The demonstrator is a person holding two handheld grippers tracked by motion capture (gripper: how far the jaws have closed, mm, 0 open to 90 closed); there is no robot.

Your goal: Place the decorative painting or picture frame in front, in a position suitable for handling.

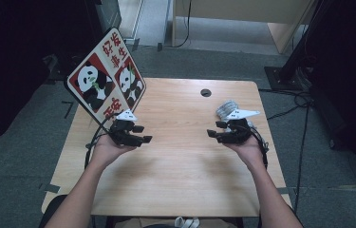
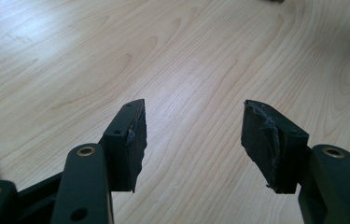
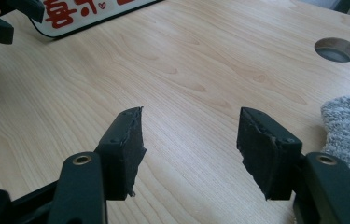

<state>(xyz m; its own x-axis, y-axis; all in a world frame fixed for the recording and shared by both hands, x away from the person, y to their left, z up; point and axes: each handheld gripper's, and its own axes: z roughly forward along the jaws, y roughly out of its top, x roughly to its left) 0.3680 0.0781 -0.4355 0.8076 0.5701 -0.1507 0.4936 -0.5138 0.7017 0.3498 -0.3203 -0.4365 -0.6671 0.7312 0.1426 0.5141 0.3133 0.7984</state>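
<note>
Two tools are hovering over one wooden desk [image 1: 175, 175], neither carrying anything. The left tool [image 1: 141, 134], sitting left of centre in the high view, is holding its jaws spread wide with bare wood showing between them in the left gripper view; nothing is being gripped. The right tool [image 1: 214, 134], right of centre in the high view, is likewise standing wide open and empty, its pads [image 3: 128, 149] parted over plain desk surface. Two hands are supporting the tools from below, the left hand [image 1: 107, 149] and the right hand [image 1: 248, 148]. One grey cloth [image 1: 227, 109] is lying bunched on the desk just behind the right tool, toward the upper right of the desk; in the right gripper view it is showing at the right edge, close beside the right-hand jaw but apart from it. One panda sign [image 1: 105, 76] is standing tilted at the desk's upper left corner, showing two pandas and red characters. One round cable hole [image 1: 205, 92] is sitting near the desk's far edge. No containers are in sight.
</note>
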